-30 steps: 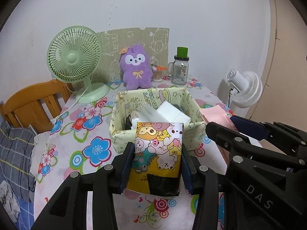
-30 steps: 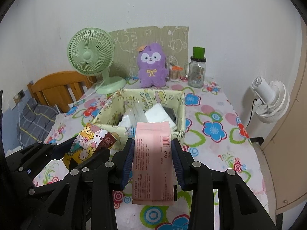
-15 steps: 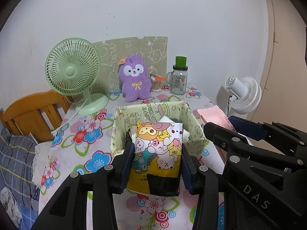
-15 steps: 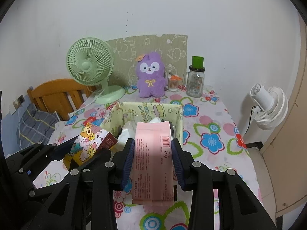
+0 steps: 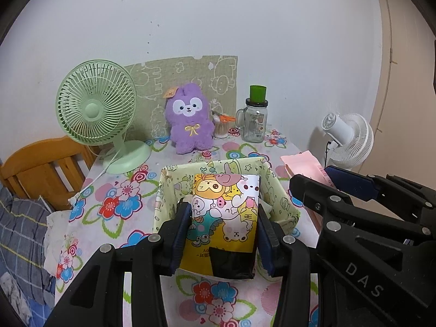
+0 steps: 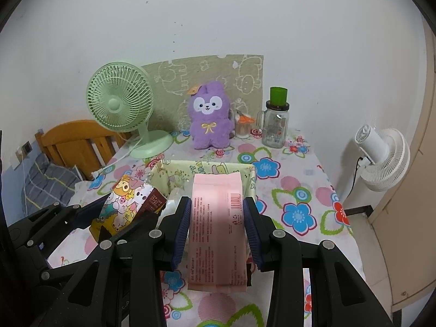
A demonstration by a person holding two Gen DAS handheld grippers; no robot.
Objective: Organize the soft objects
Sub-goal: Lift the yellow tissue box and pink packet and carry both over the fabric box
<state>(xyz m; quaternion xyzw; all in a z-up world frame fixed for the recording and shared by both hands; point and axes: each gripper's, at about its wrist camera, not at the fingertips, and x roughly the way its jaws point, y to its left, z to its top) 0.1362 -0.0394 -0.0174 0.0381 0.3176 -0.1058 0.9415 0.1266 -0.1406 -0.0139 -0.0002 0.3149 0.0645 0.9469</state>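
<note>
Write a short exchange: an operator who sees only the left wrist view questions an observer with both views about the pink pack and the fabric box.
Operator: I see only a corner of the pink pack. Is it gripped?
Observer: Yes. The right gripper is shut on it, pads on both long edges, barcode facing the camera.
Operator: My cartoon pack hides the inside of the fabric box. Is anything in there?
Observer: Something white shows in its left part, beside the pink pack. I cannot tell what it is.
</note>
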